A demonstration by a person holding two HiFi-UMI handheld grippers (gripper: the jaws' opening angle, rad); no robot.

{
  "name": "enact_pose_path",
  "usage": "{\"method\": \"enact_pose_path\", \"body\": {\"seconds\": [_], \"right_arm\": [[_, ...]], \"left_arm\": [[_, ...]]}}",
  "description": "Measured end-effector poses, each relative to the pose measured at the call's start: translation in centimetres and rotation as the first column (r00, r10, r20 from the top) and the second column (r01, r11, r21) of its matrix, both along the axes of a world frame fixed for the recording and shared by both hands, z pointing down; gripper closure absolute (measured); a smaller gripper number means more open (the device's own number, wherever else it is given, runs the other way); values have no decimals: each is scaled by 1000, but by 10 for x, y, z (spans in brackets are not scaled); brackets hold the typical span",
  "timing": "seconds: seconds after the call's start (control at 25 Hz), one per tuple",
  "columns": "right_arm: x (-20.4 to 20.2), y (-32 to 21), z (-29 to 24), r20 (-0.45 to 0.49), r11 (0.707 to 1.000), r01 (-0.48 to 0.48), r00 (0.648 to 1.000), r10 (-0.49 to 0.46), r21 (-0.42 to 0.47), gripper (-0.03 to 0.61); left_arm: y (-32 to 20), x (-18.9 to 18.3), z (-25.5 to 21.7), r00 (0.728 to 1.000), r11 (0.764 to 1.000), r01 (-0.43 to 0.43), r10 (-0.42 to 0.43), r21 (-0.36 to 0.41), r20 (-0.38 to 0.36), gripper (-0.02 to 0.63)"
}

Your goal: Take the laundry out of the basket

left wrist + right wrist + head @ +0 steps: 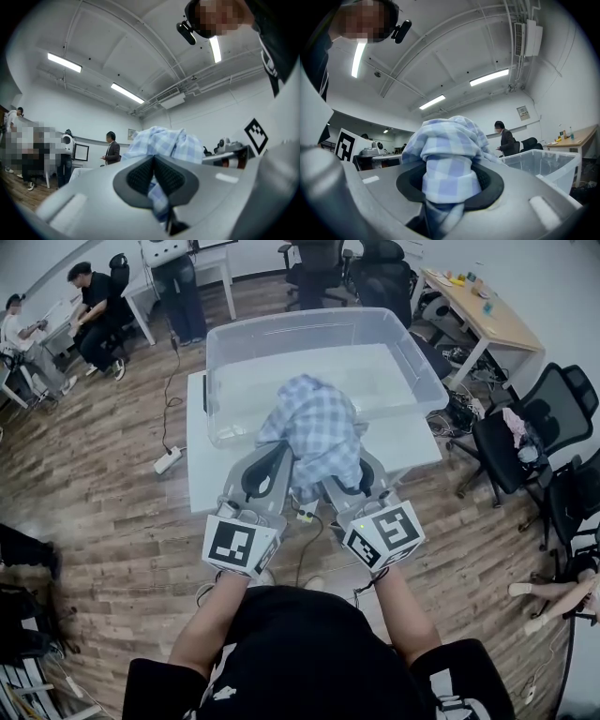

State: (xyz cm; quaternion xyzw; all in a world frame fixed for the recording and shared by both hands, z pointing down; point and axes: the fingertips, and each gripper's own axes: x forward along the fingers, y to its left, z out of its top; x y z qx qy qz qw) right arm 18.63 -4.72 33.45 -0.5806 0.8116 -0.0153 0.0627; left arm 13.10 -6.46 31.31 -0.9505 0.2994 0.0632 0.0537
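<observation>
- Left tongs [153, 161] are clenched on a thin fold of the blue checked shirt [164, 143], with cloth pinched right down the seam between the pads.
- Right tongs [451, 173] are grasping a much fatter roll of the same shirt, so the jaws stand part-way apart around the bunch.
- From the head view, the shirt hangs in the air between the two tools, bunched over the near wall of the clear plastic basket [234, 418], with its lower end dropping out of sight behind the tongs.
- The basket sits on a white tabletop [412, 451], and I can see no other cloth through its walls.
- This looks like the lift-out step: the garment is up and gripped at both sides but not yet set down anywhere.
- My call for the next move is to draw both hands back together, keeping the hidden trailing end clear of the rim.
- After that, lower the shirt onto a free spot, since the bare strip of tabletop beside the basket is narrow.
- Only then let both grips go.
</observation>
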Motion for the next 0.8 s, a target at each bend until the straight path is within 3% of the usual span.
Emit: {"method": "enact_pose_path", "body": {"seconds": [0.8], "right_arm": [[-19,1,-3,9,999,-38,999,38,3,417]], "left_arm": [[-2,-18,-4,999,1000,-30,30,-6,-28,606]]}}
